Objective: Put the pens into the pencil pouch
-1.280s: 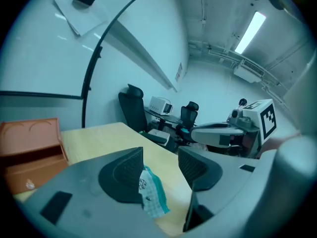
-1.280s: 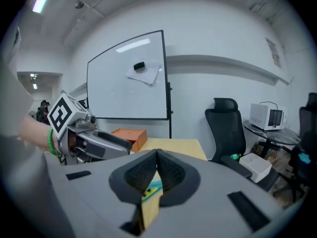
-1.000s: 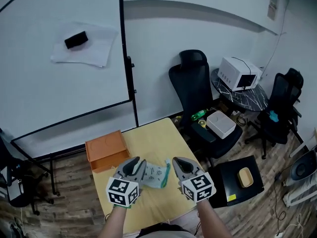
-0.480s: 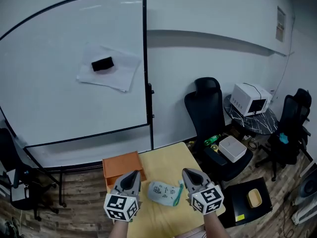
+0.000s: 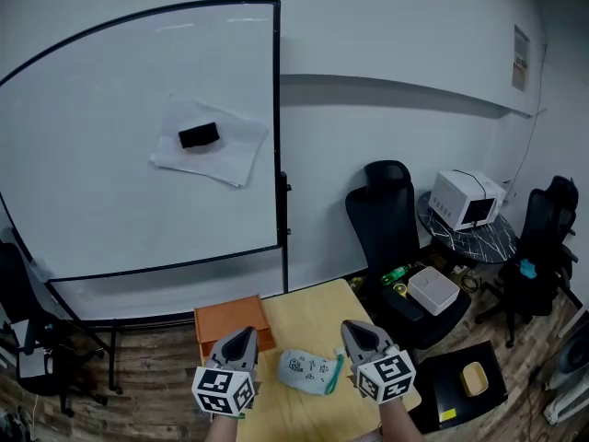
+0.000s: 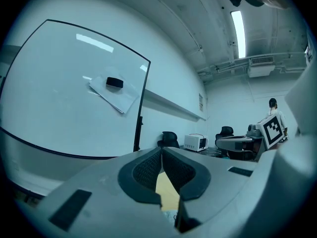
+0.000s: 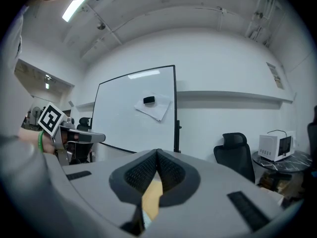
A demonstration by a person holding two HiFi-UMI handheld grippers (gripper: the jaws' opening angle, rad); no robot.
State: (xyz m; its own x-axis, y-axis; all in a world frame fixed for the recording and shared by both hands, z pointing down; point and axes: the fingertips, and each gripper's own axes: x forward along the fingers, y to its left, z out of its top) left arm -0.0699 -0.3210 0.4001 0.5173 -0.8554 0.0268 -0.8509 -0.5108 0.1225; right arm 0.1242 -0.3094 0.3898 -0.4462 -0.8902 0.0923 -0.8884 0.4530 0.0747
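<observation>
Head view: the pencil pouch lies on the desk, with the left gripper just left of it and the right gripper just right, likely flanking it for loading; no pens show. Left gripper view: jaws closed, empty. Right gripper view: jaws likewise pinched together on nothing.

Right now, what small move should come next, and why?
Probably open the left gripper and lower it toward the pale patterned fabric pouch on the yellow table: both it and the right gripper are shut, empty, and no pens show.
</observation>
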